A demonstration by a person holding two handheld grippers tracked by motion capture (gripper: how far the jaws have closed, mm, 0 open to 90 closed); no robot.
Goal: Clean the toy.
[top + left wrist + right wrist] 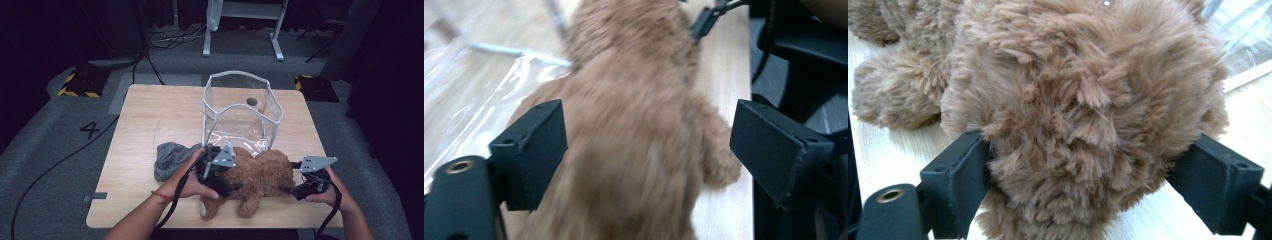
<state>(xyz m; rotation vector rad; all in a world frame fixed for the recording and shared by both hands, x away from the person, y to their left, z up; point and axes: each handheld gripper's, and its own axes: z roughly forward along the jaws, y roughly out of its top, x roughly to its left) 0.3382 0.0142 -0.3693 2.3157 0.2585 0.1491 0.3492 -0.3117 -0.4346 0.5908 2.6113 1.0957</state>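
A brown teddy bear (260, 175) lies on its side near the front of the wooden table (150, 125). My left gripper (232, 187) is over the bear's body with its jaws wide. In the left gripper view (644, 150) the blurred fur (634, 100) sits between the jaws; the right-hand pad stands apart from it. My right gripper (287, 189) comes in from the right at the bear's head. In the right gripper view (1088, 175) the head (1083, 100) fills the gap and its fur bulges against both pads.
An upright clear plastic bag (242, 107) with a white rim stands open just behind the bear; its wall is also in the left gripper view (484, 100). A grey knitted cloth (170, 160) lies left of the bear. Cables trail from both hands toward the front edge.
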